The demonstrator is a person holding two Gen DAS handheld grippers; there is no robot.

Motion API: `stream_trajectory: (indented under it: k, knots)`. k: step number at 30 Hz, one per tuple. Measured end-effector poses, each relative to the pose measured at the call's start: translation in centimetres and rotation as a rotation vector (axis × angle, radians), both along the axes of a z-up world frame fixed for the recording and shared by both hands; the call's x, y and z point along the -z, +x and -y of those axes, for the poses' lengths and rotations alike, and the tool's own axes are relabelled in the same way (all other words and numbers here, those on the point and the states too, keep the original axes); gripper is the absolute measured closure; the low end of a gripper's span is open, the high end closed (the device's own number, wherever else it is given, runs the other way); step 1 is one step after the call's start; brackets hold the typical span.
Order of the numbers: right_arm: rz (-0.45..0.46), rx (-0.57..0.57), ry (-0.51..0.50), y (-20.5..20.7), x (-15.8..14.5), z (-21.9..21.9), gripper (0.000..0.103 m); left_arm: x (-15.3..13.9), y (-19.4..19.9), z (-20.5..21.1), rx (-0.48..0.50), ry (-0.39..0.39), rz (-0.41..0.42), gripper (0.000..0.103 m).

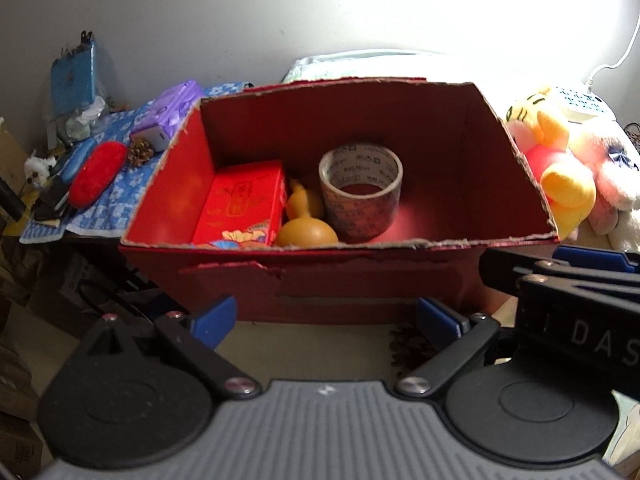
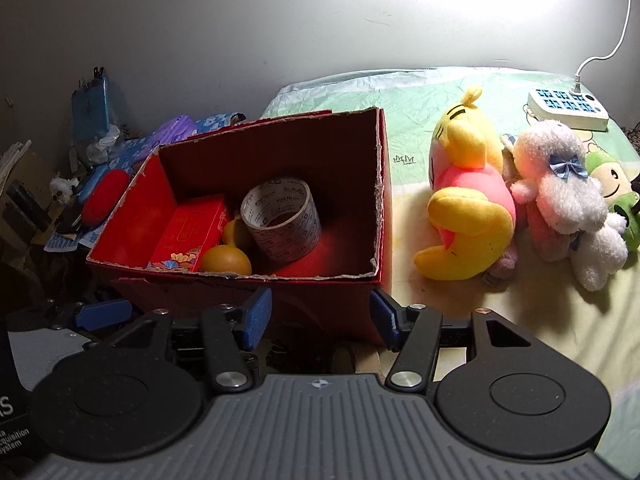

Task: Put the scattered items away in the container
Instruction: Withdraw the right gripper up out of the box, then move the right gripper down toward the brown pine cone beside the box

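Bedsheet [image 2: 420, 148], both grippers' jaws wide, empty

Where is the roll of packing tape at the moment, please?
In both wrist views the tape roll stands inside the red cardboard box, near its middle, with the yellow gourd just to its left and the red packet beyond that.
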State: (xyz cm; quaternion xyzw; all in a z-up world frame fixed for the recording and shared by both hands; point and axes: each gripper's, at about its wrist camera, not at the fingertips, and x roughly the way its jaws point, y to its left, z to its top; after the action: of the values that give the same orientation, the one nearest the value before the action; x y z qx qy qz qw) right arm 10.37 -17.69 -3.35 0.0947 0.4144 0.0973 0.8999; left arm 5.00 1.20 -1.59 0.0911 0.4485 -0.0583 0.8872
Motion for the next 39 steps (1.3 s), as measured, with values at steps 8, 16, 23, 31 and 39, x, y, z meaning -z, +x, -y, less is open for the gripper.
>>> stream_trajectory:
  k: [8,16,23,31,39]
  knots:
    - [-0.029,0.003,-0.012,-0.7,1.2,0.2,0.050,1.4,-0.2,-0.4,0.009,-0.018,-0.043,0.005]
    - [-0.048,0.008,-0.024,-1.4,2.1,0.8,0.052,3.0,-1.3,-1.6,0.036,-0.047,-0.061,0.005]
    - [-0.082,0.035,-0.027,-2.1,3.7,1.8,0.055,5.1,-3.0,-2.6,0.100,-0.076,-0.075,0.010]
    - [-0.115,0.039,0.044,-1.9,4.4,1.8,0.055,5.6,-2.7,-3.1,0.152,-0.174,-0.072,0.015]
    - [-0.093,-0.036,0.090,-1.2,4.4,0.1,0.055,6.9,-1.8,-1.9,0.255,-0.218,-0.084,0.018]
